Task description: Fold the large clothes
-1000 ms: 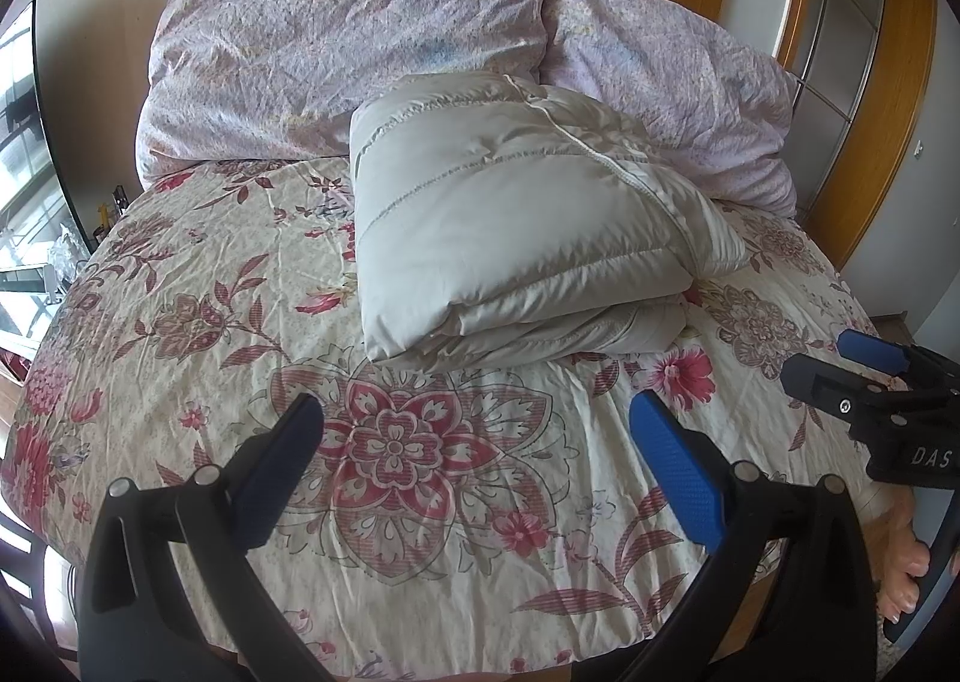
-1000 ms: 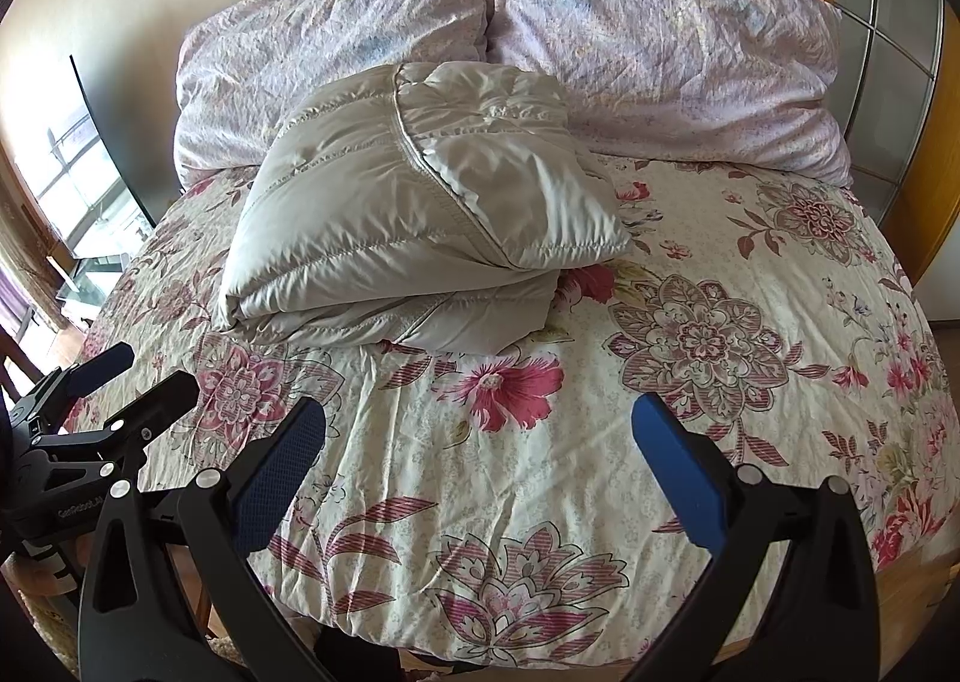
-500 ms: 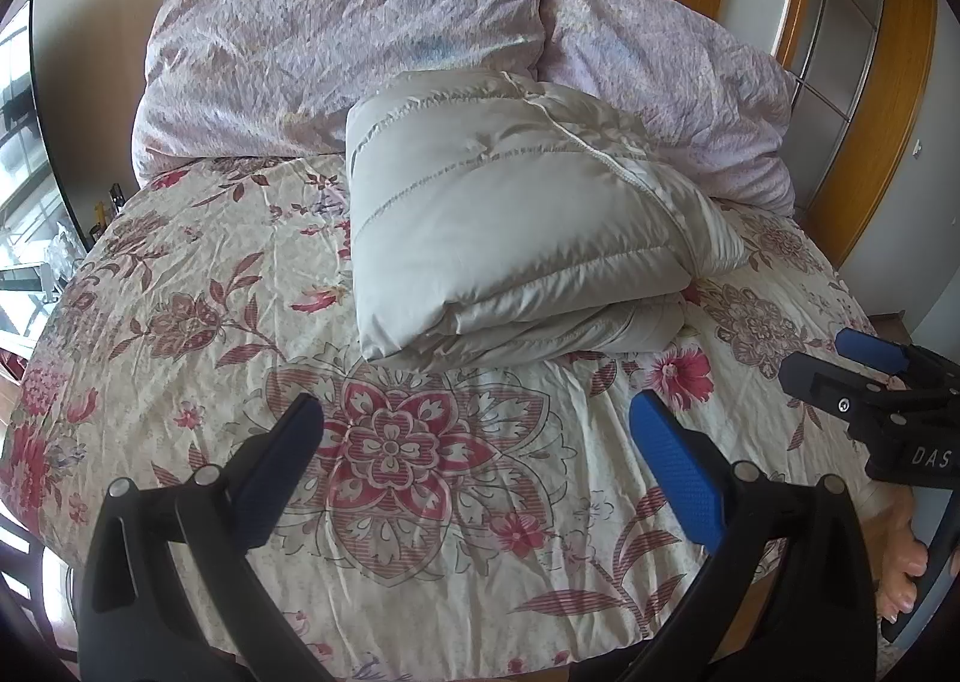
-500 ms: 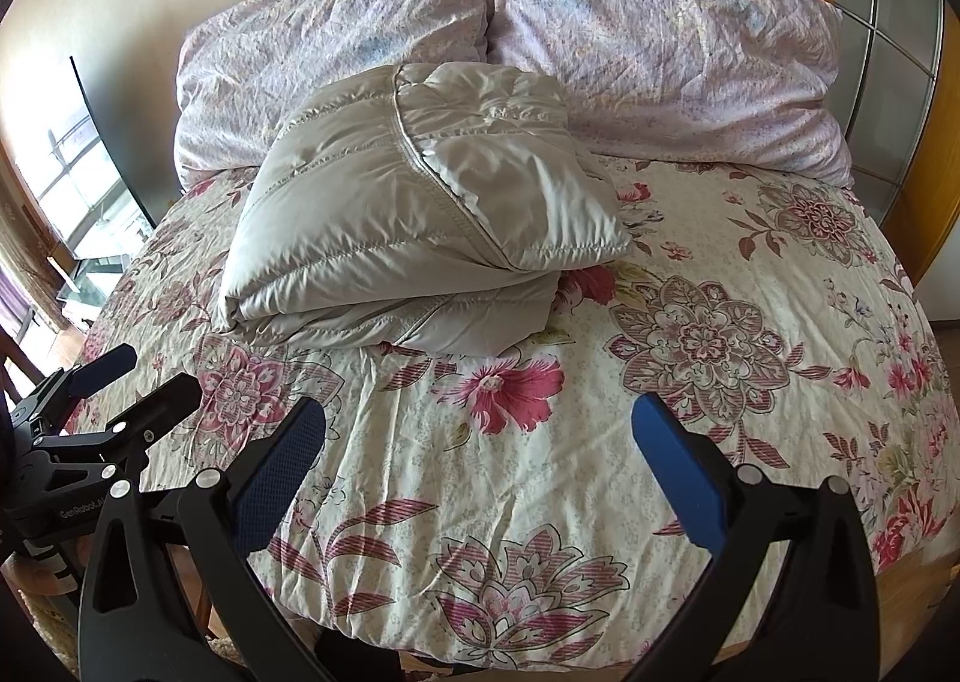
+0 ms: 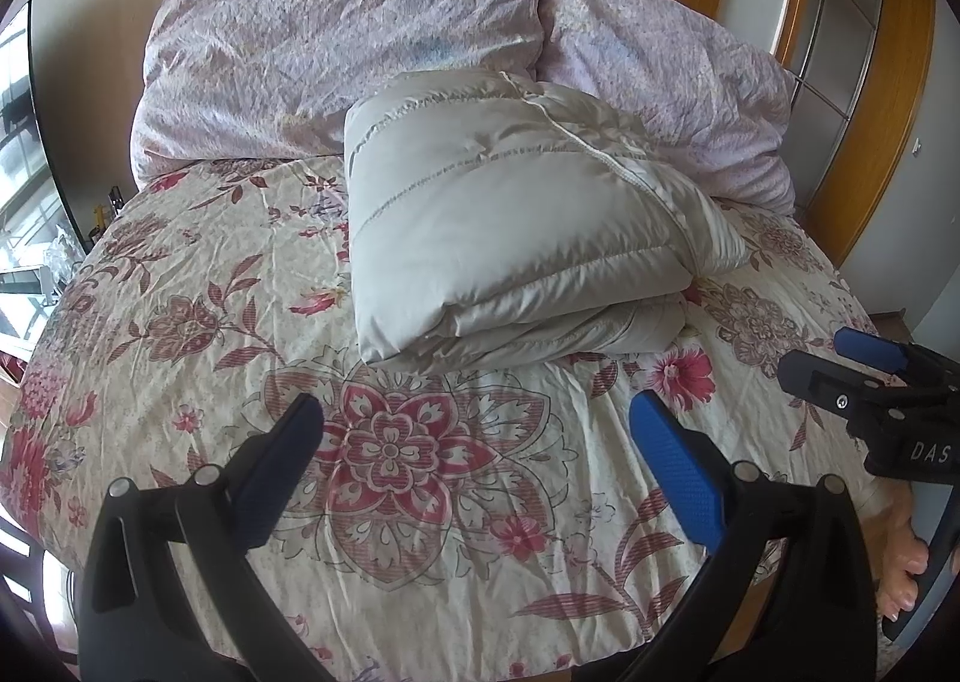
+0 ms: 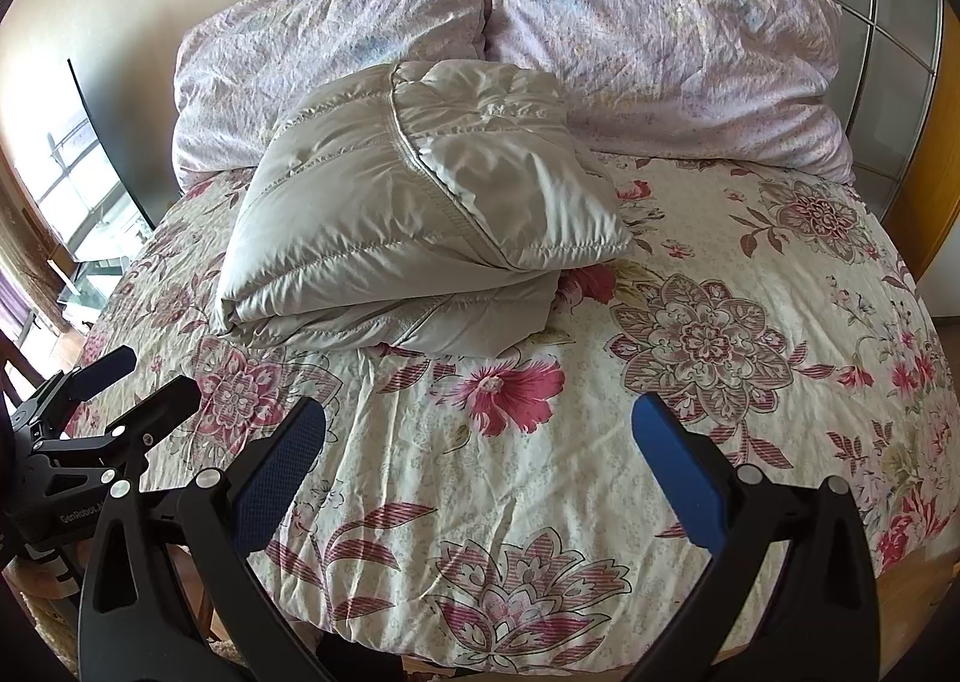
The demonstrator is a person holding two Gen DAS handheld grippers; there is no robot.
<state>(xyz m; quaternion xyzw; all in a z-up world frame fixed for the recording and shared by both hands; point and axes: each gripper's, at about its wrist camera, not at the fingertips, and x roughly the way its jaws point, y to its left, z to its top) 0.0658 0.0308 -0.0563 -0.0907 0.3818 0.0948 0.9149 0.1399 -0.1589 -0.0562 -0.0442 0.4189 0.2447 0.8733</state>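
Resting folded jacket [image 5: 510, 220] on bed [image 5: 420, 502], left gripper [image 5: 474, 466] and right gripper [image 6: 480, 460] spread apart, empty.

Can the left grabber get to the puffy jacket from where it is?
Probably yes. The left gripper is open and empty, and only bare floral bedspread lies between it and the folded jacket. Nothing blocks the way; it just needs to move forward.

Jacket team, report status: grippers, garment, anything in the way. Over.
Left gripper open, empty; right gripper open, empty. Grey puffer jacket lies folded in a bundle on floral bedspread, against the pillows. Nothing between grippers and jacket.
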